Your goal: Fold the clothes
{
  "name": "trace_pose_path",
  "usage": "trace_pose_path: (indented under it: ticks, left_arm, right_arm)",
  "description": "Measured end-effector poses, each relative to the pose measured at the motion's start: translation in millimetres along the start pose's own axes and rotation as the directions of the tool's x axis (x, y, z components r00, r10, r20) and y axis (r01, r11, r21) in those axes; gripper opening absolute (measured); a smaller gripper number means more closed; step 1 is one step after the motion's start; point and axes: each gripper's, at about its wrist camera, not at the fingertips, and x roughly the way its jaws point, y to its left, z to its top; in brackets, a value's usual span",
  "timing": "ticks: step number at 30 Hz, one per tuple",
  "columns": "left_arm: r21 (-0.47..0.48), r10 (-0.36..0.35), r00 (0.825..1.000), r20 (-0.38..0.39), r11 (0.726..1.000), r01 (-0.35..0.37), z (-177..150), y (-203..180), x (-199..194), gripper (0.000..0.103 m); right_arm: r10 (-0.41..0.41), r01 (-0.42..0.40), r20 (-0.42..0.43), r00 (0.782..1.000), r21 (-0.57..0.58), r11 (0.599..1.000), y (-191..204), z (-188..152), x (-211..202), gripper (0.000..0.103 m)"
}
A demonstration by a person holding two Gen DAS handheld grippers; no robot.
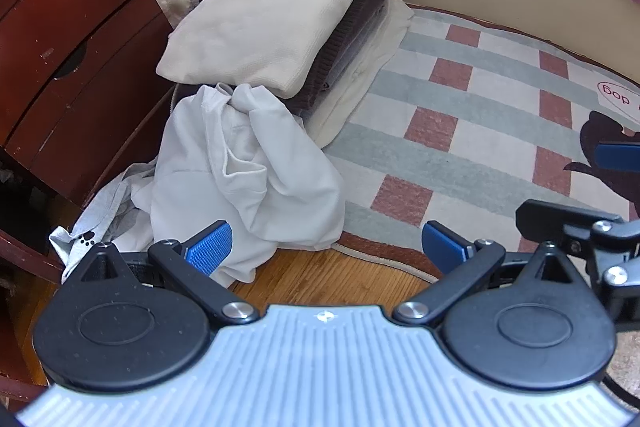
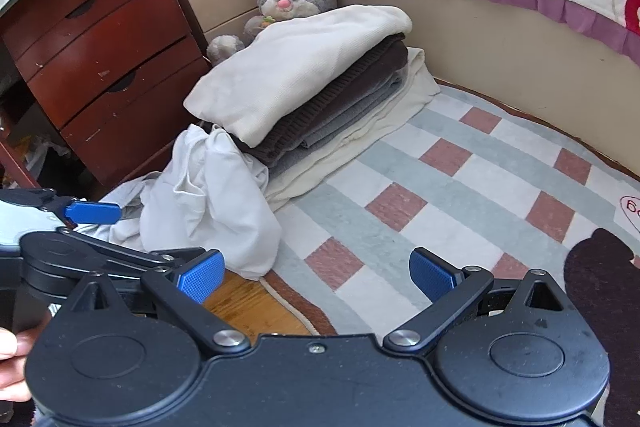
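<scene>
A white garment is lying crumpled at the rug's edge, spilling onto the floor, with a grey one bunched beside it; both are wanting folding. Just behind, a folded stack is sitting finished. The left gripper and right gripper are hovering nearby, jaws spread, empty.

A crumpled white garment lies heaped at the rug's edge, partly over the wood floor. Just behind it, touching, a folded stack sits tilted: cream on top, brown and grey beneath, cream at bottom.
</scene>
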Motion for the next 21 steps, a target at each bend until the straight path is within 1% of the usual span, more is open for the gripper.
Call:
trace_pose_path:
  ticks: [3, 5, 6, 7, 9, 13, 21]
  left_arm:
    - [-0.003, -0.011, 1.000, -0.020, 1.000, 0.011, 1, 0, 2, 0.103]
    - [-0.005, -0.019, 0.999, -0.034, 1.000, 0.018, 2, 1, 4, 0.103]
    - [-0.004, -0.022, 0.999, -0.035, 1.000, 0.022, 2, 1, 5, 0.103]
    - [-0.003, -0.026, 0.999, -0.028, 1.000, 0.026, 0, 2, 6, 0.103]
    - [0.001, -0.031, 0.999, -0.017, 1.000, 0.031, -2, 3, 6, 0.103]
    - [0.008, -0.016, 1.000, -0.006, 1.000, 0.016, -1, -1, 4, 0.103]
    - [-0.007, -0.027, 1.000, -0.011, 1.000, 0.027, 1, 3, 4, 0.103]
  right_arm:
    - [-0.012, 0.012, 0.001, 1.000, -0.007, 1.000, -1, 0, 1, 0.101]
    - [-0.030, 0.029, -0.009, 1.000, -0.018, 0.999, 8, 3, 4, 0.101]
    - [-0.023, 0.023, 0.014, 1.000, -0.016, 1.000, 10, -1, 2, 0.101]
    - [-0.016, 0.017, 0.029, 0.999, -0.012, 1.000, 11, -3, 1, 0.101]
    - [-0.009, 0.009, 0.025, 1.000, 0.002, 1.000, 9, -1, 2, 0.101]
    - [0.016, -0.016, 0.028, 0.999, 0.021, 1.000, -2, -1, 1, 0.101]
    - [0.011, -0.011, 0.021, 1.000, 0.034, 0.999, -4, -1, 3, 0.101]
